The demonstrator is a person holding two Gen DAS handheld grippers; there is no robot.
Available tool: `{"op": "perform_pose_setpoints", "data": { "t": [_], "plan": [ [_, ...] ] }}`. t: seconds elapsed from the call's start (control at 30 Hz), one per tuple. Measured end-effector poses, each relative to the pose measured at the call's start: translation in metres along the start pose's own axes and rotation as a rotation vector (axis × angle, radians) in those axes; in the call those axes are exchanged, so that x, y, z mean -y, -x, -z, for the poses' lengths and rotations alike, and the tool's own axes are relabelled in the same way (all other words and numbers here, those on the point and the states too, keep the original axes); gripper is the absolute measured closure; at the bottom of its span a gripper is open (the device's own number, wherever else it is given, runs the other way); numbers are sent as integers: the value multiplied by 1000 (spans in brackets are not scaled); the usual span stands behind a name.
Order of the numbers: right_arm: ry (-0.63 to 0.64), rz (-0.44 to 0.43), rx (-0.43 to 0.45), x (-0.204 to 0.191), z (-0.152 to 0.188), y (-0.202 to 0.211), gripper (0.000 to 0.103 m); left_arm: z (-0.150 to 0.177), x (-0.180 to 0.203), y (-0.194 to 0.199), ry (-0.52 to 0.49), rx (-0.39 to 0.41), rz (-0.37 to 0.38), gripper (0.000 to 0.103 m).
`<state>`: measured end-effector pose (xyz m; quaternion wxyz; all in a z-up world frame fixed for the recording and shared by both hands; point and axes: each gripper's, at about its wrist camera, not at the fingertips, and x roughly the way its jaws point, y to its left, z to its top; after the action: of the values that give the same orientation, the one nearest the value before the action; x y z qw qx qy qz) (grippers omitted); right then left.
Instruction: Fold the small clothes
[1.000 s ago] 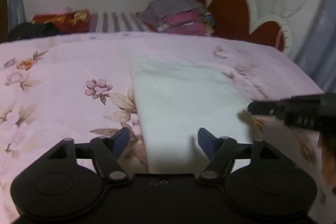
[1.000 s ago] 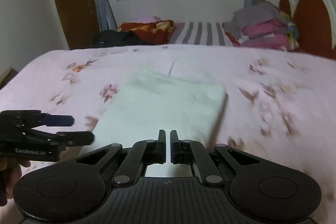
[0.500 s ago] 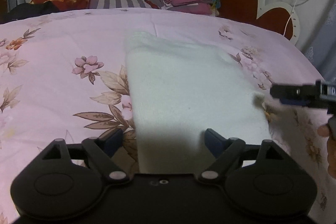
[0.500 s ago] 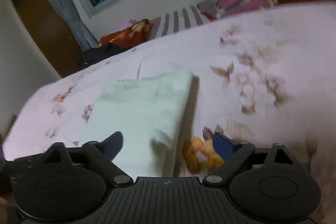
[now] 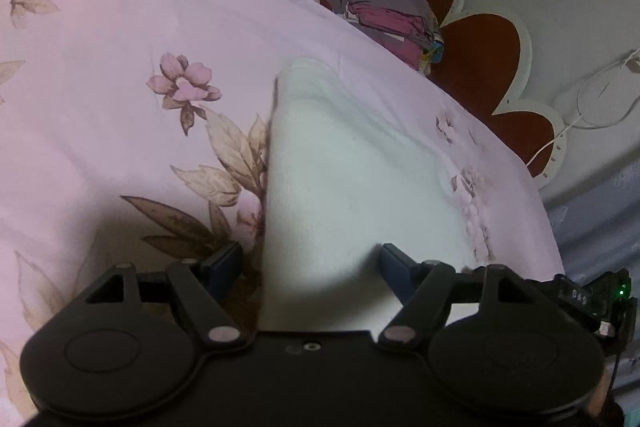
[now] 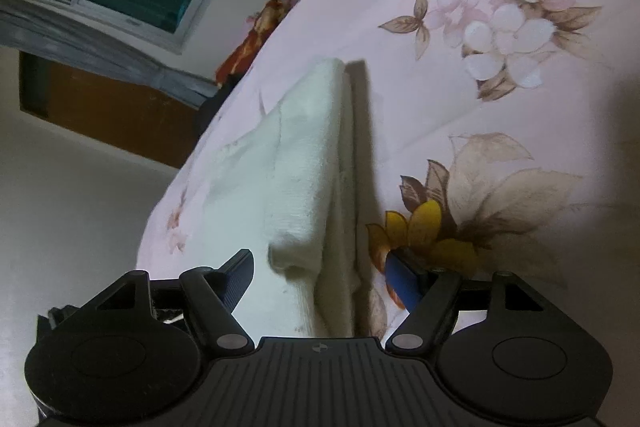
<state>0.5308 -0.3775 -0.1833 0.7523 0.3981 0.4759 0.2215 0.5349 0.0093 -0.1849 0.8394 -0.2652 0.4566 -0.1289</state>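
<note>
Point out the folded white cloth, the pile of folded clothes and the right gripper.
Folded white cloth [image 5: 340, 187], left wrist view, middle of top face.
Pile of folded clothes [image 5: 384, 3], left wrist view, grey top garment.
Right gripper [image 6: 324, 273], right wrist view, between open fingertips.

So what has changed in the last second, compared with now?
The right gripper, shut a second ago, has opened and moved down to the white cloth's right edge. The left gripper stayed open and moved closer to the left edge. The cloth stays folded on the bed.

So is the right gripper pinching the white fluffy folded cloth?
No, the right gripper has its jaws spread wide, one on each side of the white fluffy folded cloth, and is not closed on it.
</note>
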Motion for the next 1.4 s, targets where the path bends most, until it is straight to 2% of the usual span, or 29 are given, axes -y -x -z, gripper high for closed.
{"op": "perform_pose_setpoints", "data": {
  "t": [0.07, 0.1, 0.13, 0.23, 0.3, 0.4, 0.6, 0.77, 0.97, 1.4],
  "plan": [
    [42, 34, -8, -10, -4, -6, 33, -2, 6, -5, -21, -13, -11, 32],
    [60, 60, -10, -15, -6, -9, 45, -4, 12, -9, -37, -24, -15, 33],
    [77, 87, -20, -18, -7, -14, 51, -5, 16, -13, -56, -30, -24, 34],
    [109, 117, -34, -27, -7, -25, 52, -5, 30, -21, -115, -36, -69, 36],
    [153, 152, -47, -34, -8, -30, 61, -4, 37, -24, -164, -40, -72, 58],
    [264, 221, -41, -52, -1, -30, 69, -5, 49, -22, -237, -33, -92, 65],
    [416, 356, 59, -91, 29, -26, 72, -2, 68, 3, -397, -2, -135, 71],
    [465, 372, 88, -125, 51, -31, 72, -3, 69, 32, -496, 29, -133, 71],
    [500, 371, 102, -179, 75, -59, 72, -11, 41, 75, -525, 63, -140, 71],
    [573, 286, 60, -286, 156, -155, 72, -38, -70, 180, -500, 105, -237, 71]
  ]
}}
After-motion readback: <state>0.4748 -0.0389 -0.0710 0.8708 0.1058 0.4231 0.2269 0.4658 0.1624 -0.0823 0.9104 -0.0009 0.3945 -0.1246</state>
